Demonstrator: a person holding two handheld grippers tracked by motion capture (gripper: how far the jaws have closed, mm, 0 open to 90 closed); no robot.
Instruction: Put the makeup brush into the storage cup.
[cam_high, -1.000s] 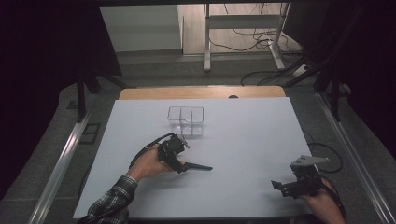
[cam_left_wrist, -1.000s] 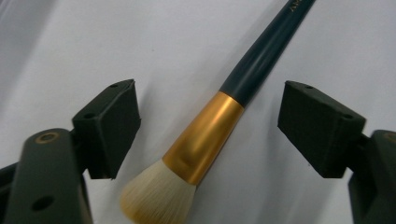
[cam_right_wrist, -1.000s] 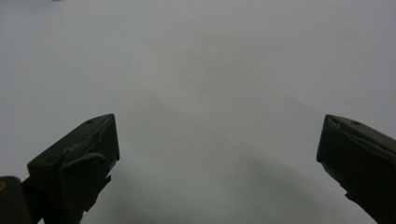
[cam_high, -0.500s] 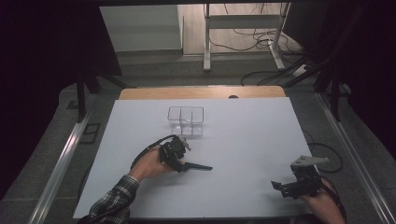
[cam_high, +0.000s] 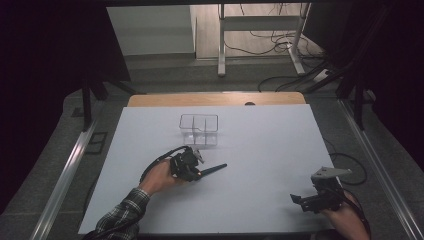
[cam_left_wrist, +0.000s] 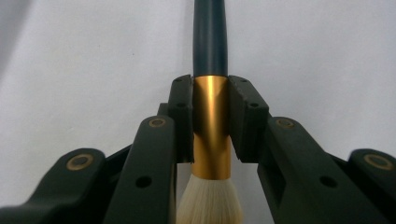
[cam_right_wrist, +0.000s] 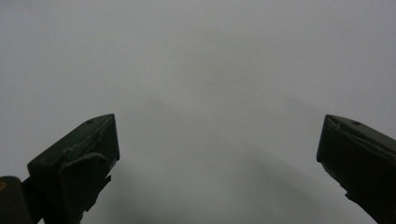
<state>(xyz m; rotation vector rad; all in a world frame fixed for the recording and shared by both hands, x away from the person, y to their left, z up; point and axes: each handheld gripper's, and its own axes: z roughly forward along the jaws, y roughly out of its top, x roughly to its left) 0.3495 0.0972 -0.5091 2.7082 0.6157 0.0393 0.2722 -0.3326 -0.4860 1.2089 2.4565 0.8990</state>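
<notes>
Between the left hand-held gripper (cam_left_wrist: 210, 121) jaws: brush (cam_left_wrist: 211, 116), clamped.

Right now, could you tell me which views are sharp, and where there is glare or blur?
Left gripper view: sharp on the brush, with a bright streak of glare down its gold ferrule. Right gripper view: soft and dim, faint shadows on the white table. High view: evenly lit tabletop, dark surroundings, clear box faint.

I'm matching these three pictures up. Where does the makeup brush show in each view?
High view: brush left of centre, in the left gripper, handle pointing right.
Left gripper view: centre, gold ferrule clamped between the jaws.
Right gripper view: not in it.
Shared landmark: white table.
</notes>
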